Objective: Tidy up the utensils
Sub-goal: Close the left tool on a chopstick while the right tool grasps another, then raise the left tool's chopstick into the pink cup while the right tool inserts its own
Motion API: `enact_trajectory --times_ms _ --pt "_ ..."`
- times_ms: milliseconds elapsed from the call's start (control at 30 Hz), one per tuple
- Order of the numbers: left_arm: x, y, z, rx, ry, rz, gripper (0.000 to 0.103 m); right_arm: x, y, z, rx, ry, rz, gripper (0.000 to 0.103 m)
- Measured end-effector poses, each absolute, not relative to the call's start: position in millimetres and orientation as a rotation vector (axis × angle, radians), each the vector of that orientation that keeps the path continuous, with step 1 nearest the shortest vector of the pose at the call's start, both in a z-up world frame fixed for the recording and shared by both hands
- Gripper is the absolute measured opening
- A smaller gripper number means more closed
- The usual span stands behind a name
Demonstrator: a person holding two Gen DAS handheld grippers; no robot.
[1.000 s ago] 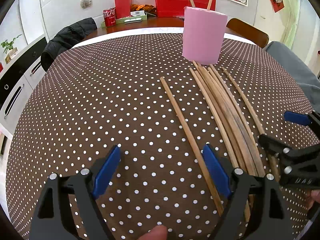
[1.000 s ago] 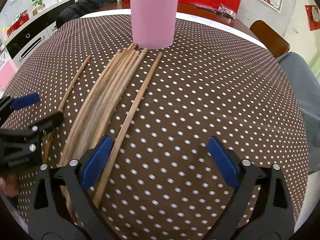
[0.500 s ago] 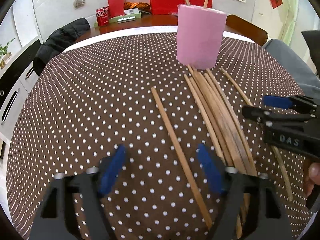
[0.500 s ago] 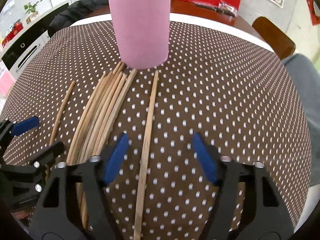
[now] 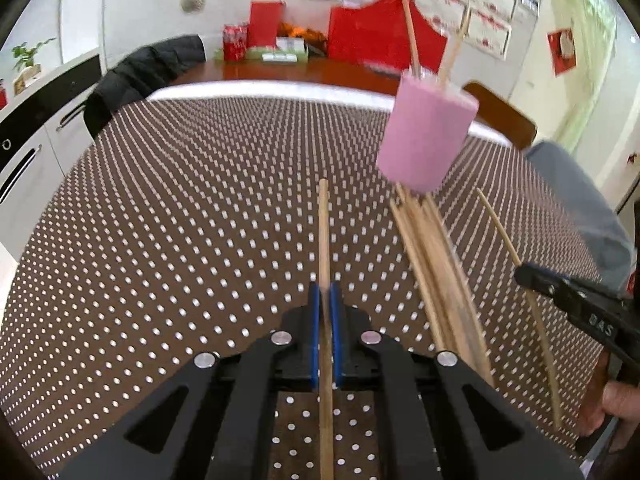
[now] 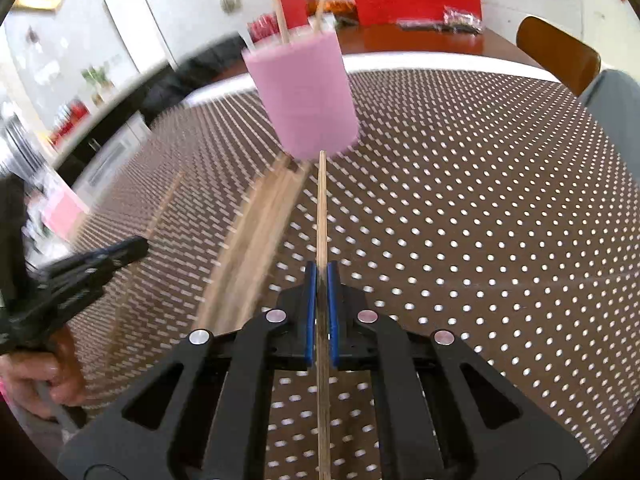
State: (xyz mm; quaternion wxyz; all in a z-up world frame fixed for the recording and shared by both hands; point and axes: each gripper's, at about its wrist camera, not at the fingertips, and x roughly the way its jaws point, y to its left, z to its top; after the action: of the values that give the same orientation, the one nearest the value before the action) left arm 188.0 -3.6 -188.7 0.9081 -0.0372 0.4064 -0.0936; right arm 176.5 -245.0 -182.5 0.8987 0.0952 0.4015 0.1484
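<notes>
My left gripper (image 5: 325,292) is shut on a wooden chopstick (image 5: 324,232) that points away along the fingers. My right gripper (image 6: 321,276) is shut on another wooden chopstick (image 6: 321,208) whose far tip reaches toward the base of the pink cup (image 6: 306,96). The pink cup (image 5: 426,136) holds two upright chopsticks and looks tilted in both blurred views. A bundle of several chopsticks (image 5: 436,268) lies on the dotted tablecloth in front of the cup, and it also shows in the right wrist view (image 6: 256,240). One thin chopstick (image 5: 516,280) lies apart, right of the bundle.
The brown white-dotted tablecloth (image 5: 180,220) covers a round table. A wooden chair (image 5: 504,120) and grey cloth (image 5: 580,208) stand at the right edge. A black jacket (image 5: 148,68) hangs on a chair far left. Red boxes (image 5: 384,40) sit on the back table.
Both grippers went from open over the table to shut, each on one chopstick. Both views have swung and tilted, with motion blur.
</notes>
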Motion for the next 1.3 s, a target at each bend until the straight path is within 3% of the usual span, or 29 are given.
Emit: enact_trajectory --times_ms 400,1300 --pt "179 -10 -127 -0.118 0.599 -0.272 0.005 149 -254 -126 0.314 0.599 0.406 0.005" --pt "247 -43 3 -0.214 0.05 -0.498 0.005 206 -270 5 0.229 0.312 0.392 0.005"
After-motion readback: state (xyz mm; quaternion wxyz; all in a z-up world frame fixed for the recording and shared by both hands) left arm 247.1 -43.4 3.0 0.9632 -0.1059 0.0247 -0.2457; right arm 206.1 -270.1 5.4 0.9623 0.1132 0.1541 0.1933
